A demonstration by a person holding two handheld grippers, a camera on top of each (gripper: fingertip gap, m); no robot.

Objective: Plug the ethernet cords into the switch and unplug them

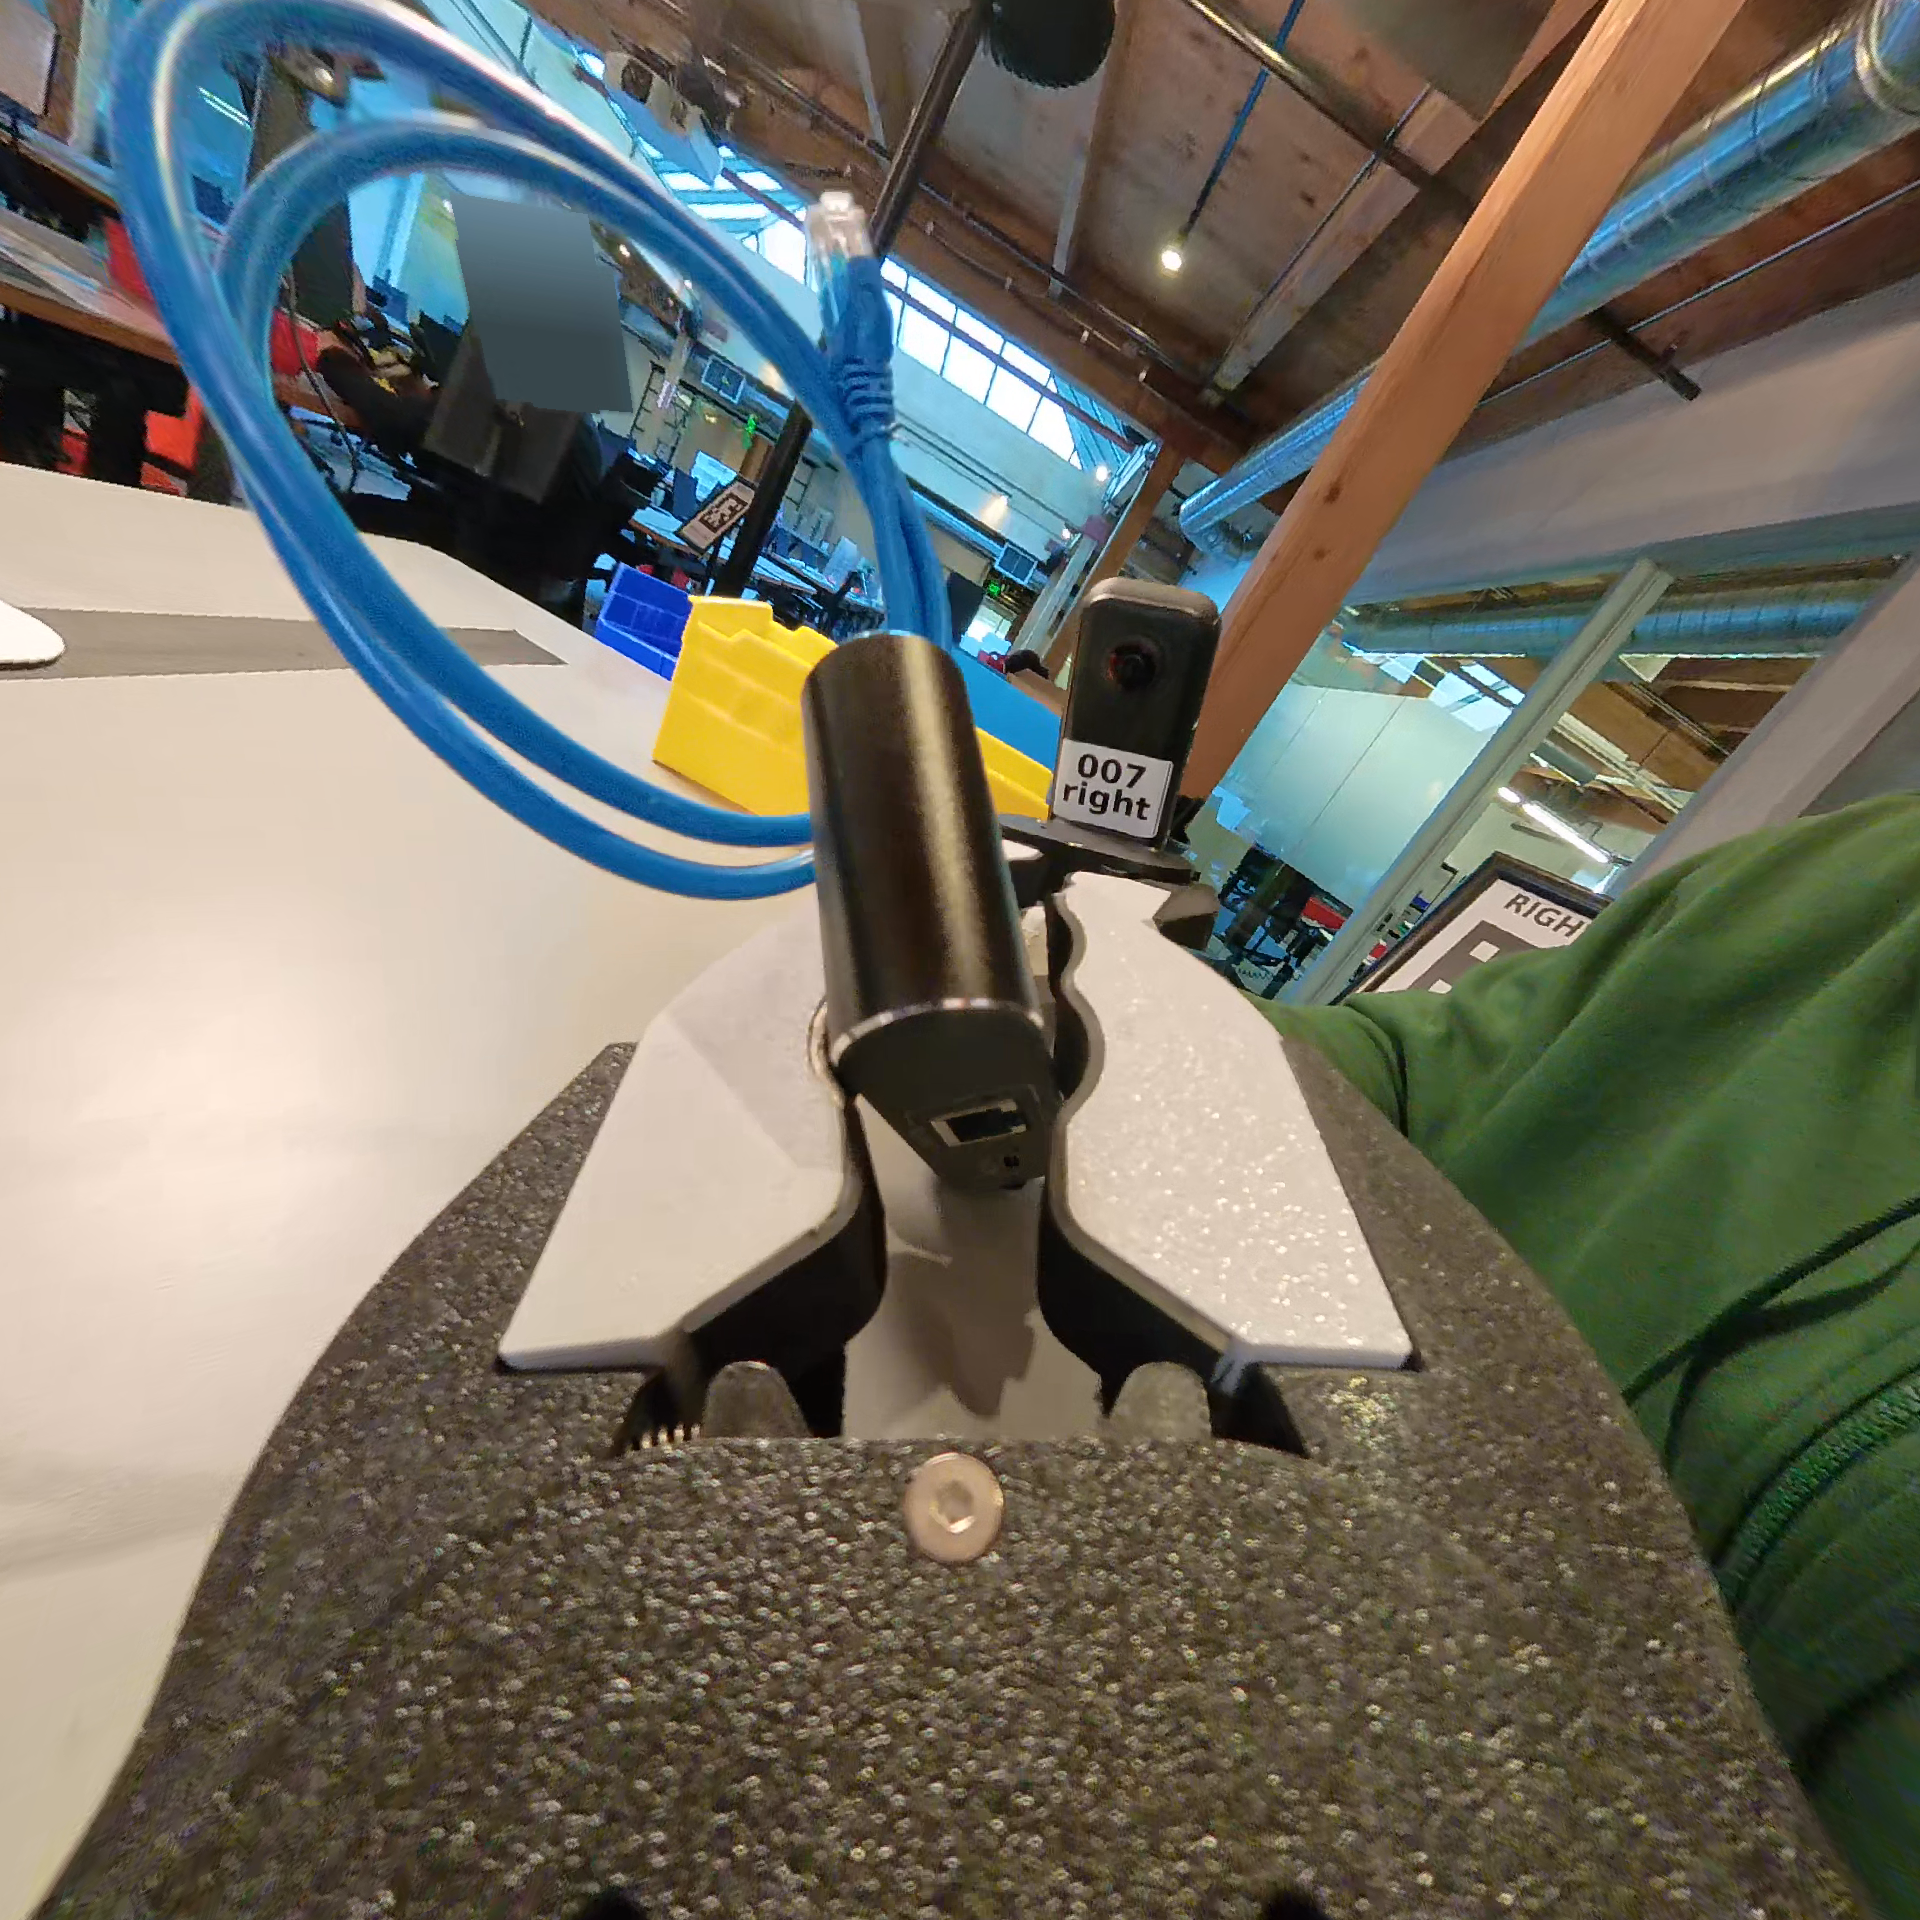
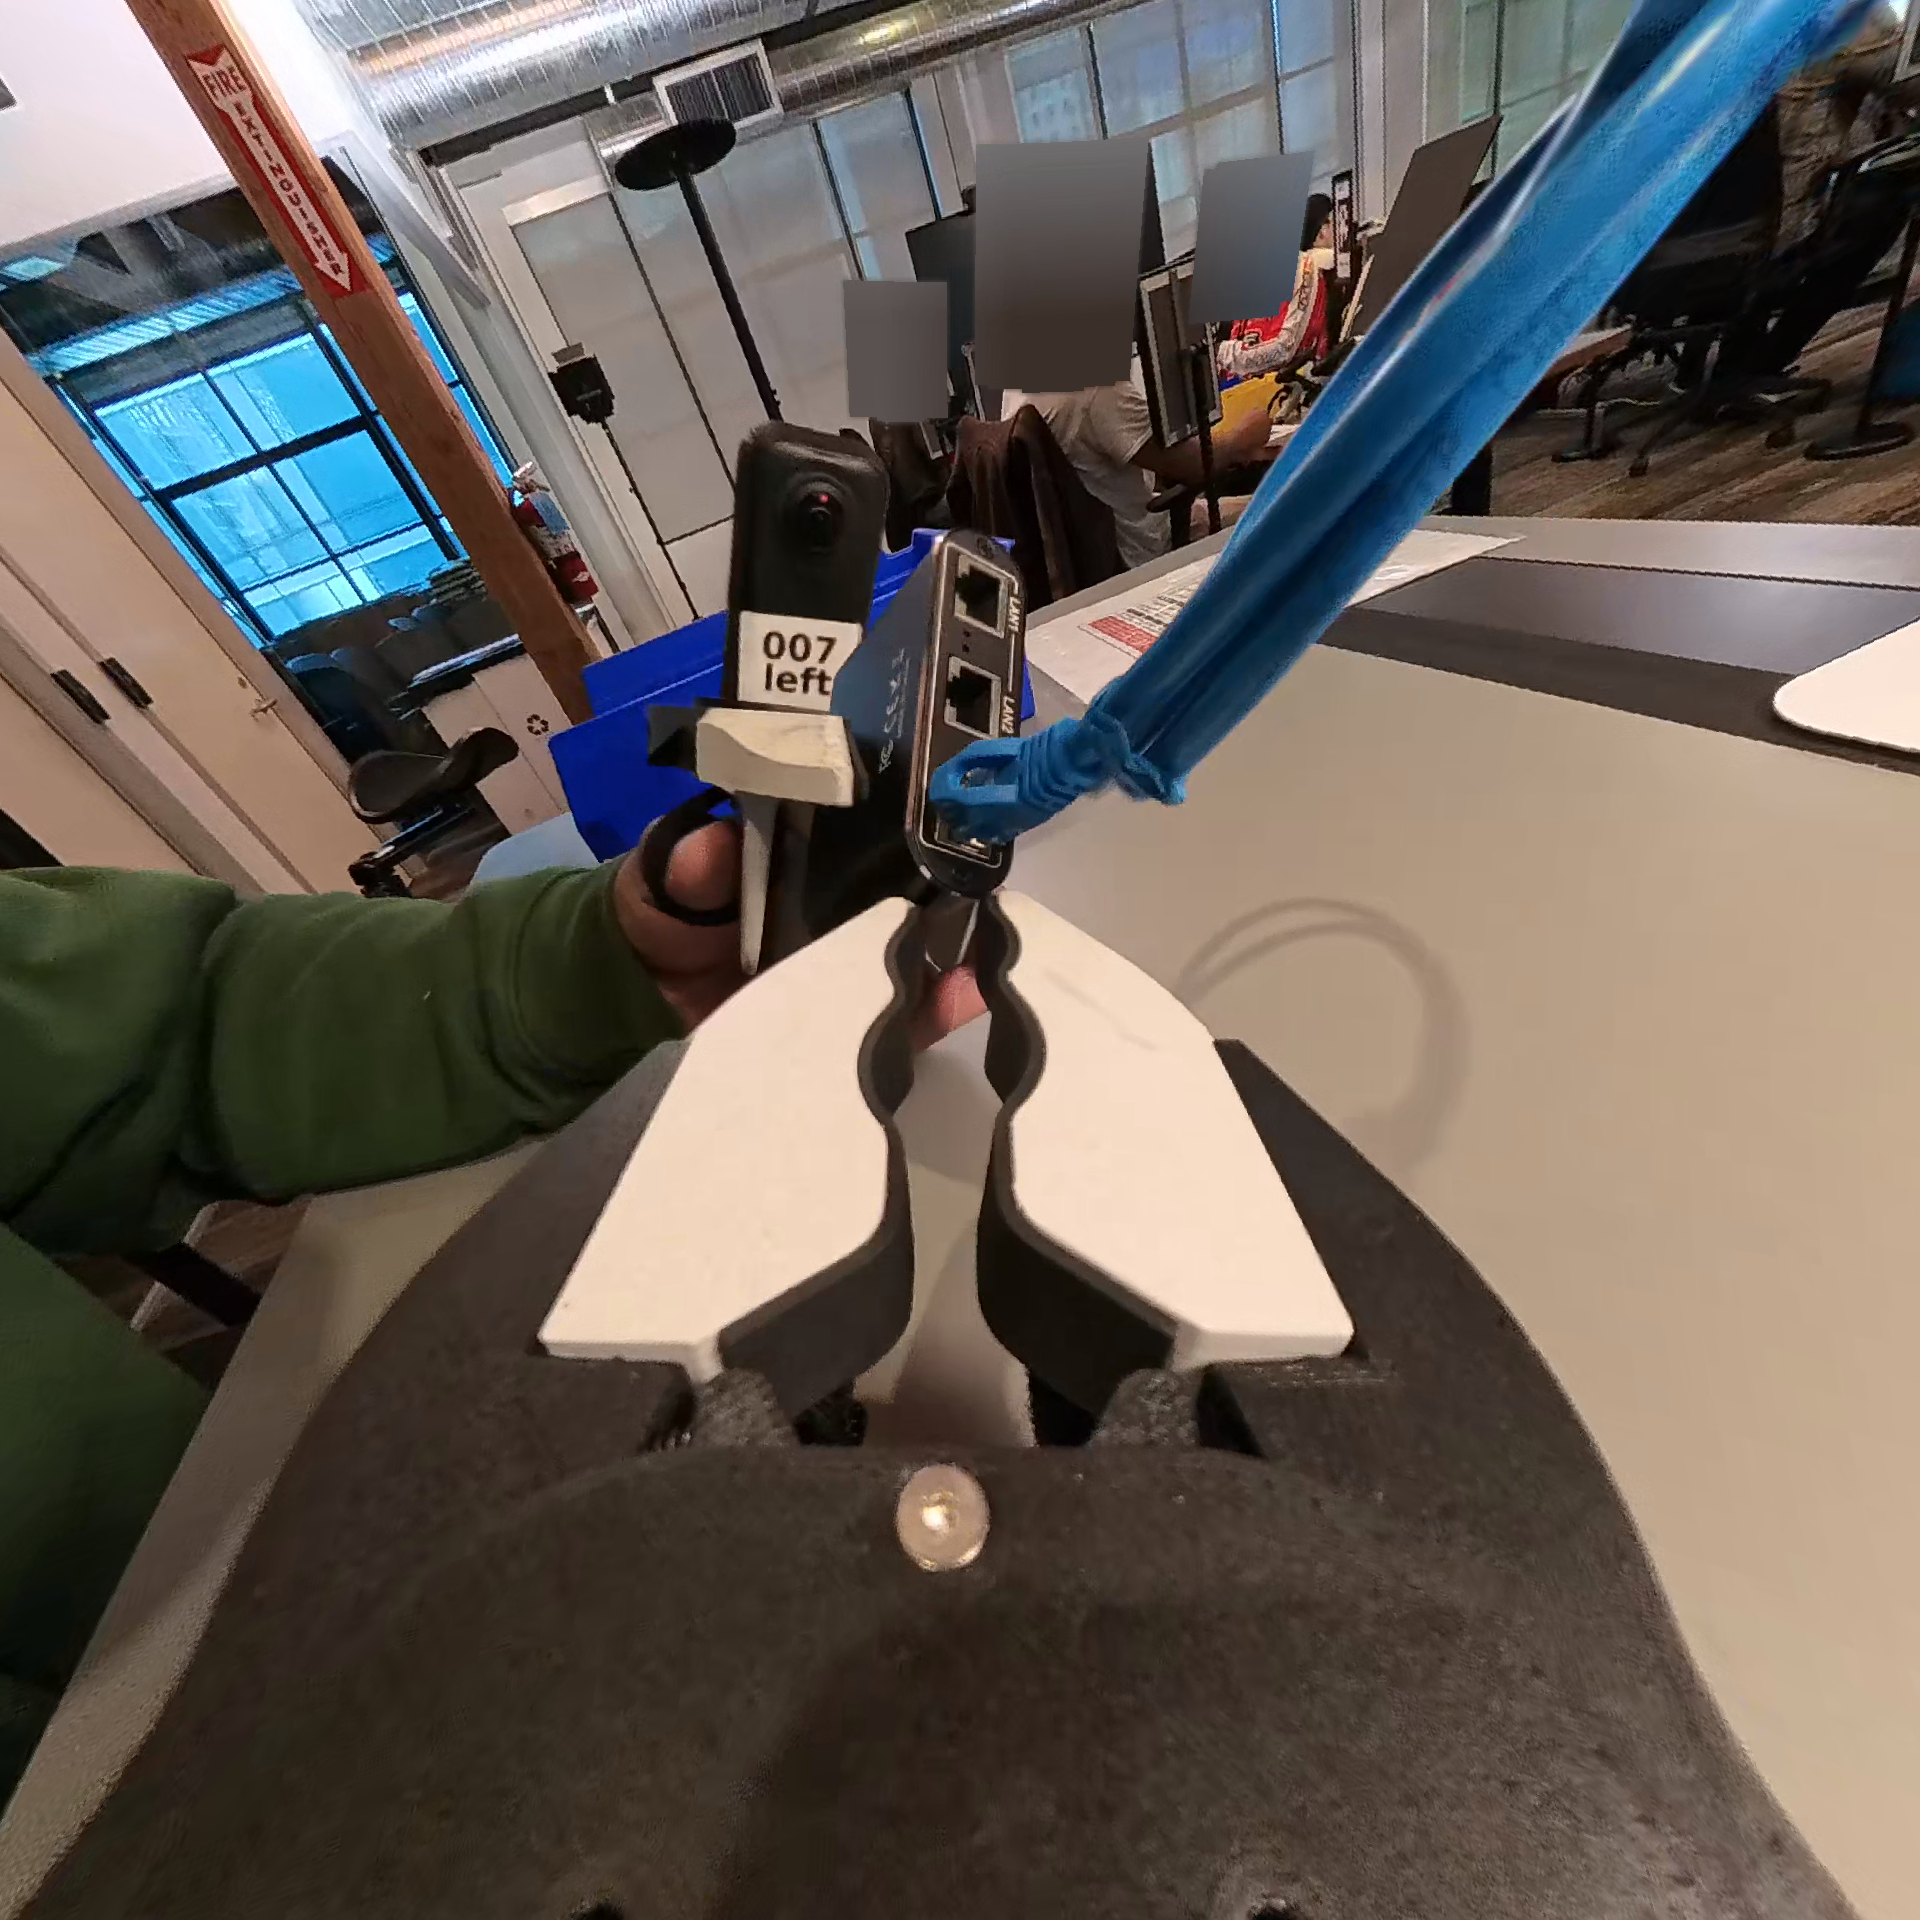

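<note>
A black oblong switch [image 1: 914, 852] is clamped between my left gripper's [image 1: 940, 914] fingers and held above the table. In the right wrist view the switch [image 2: 961, 707] shows its row of ports. A blue ethernet cable [image 1: 343, 561] loops up from behind it. One clear connector [image 1: 844, 234] hangs free in the air. The other connector [image 2: 982, 784] sits in the lowest port, and the cable [image 2: 1455, 364] runs up to the right. My right gripper [image 2: 951, 920] has its jaws nearly closed just under the switch's lower end, below the plugged connector. Something dark sits between its tips.
The grey table [image 1: 260, 935] lies below. A yellow bin [image 1: 727, 707] and a blue bin [image 2: 644, 707] stand at its far edge. A green sleeve [image 2: 312, 1018] reaches in from the left. A white object [image 2: 1849, 696] lies at the right. People sit at desks behind. Only a small space, under 4 cm, lies between the two pairs of fingers.
</note>
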